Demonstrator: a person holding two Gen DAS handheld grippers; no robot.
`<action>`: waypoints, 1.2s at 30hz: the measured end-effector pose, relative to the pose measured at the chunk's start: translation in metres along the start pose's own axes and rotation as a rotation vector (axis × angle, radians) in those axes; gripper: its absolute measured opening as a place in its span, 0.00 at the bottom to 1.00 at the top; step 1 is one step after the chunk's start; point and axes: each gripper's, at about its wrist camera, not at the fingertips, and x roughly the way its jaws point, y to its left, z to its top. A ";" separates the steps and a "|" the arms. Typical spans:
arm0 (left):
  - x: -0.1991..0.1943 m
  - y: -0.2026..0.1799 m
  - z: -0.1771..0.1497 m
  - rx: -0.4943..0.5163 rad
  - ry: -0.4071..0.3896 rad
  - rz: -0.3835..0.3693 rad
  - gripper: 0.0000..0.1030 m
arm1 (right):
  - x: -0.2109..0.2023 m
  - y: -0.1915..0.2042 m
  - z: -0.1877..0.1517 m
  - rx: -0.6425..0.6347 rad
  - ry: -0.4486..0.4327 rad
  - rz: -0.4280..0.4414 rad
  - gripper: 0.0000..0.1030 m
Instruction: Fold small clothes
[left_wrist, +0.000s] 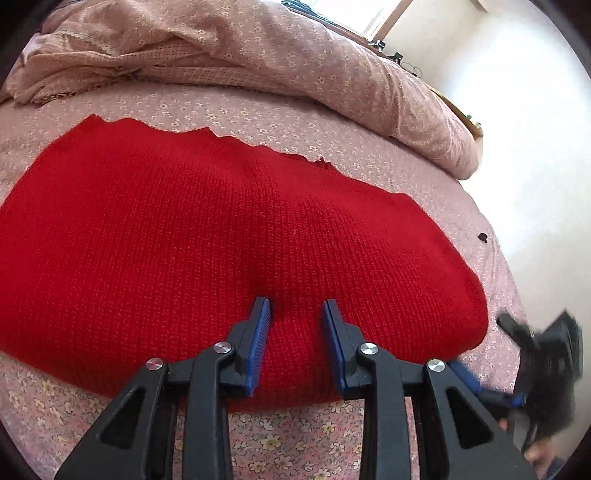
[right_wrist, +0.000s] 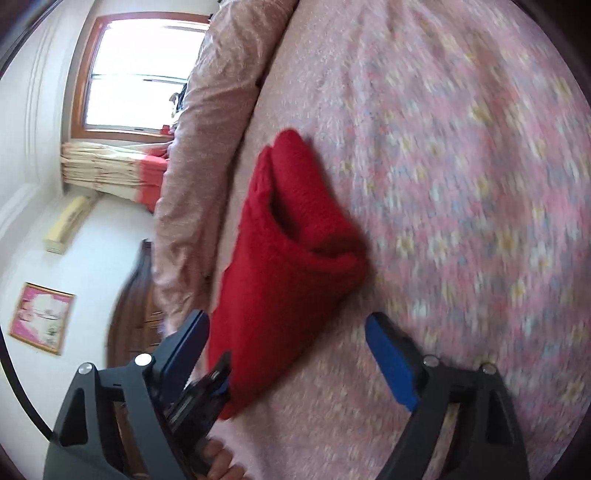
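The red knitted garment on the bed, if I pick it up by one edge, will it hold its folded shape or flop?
The red knitted garment will probably flop: it is soft knit, and its layers already sag open in the right wrist view. It looks thick, so likely a bit heavy. The left gripper pinches a ridge of it, so slipping seems unlikely.

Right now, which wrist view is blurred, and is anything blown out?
Left wrist view: sharp on the red knit; the wall is overexposed, and the right gripper at the edge is smeared. Right wrist view: motion blur across the floral bedsheet; the window is blown out.
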 end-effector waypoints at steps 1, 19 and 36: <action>0.000 0.001 0.000 0.000 -0.001 -0.006 0.23 | 0.003 0.005 0.006 -0.031 -0.029 -0.023 0.87; -0.018 -0.011 0.006 0.055 -0.024 -0.022 0.02 | 0.048 0.028 0.024 -0.144 -0.003 0.065 0.82; 0.016 -0.045 -0.024 0.125 -0.016 0.206 0.00 | 0.063 0.042 0.018 -0.311 0.043 -0.090 0.21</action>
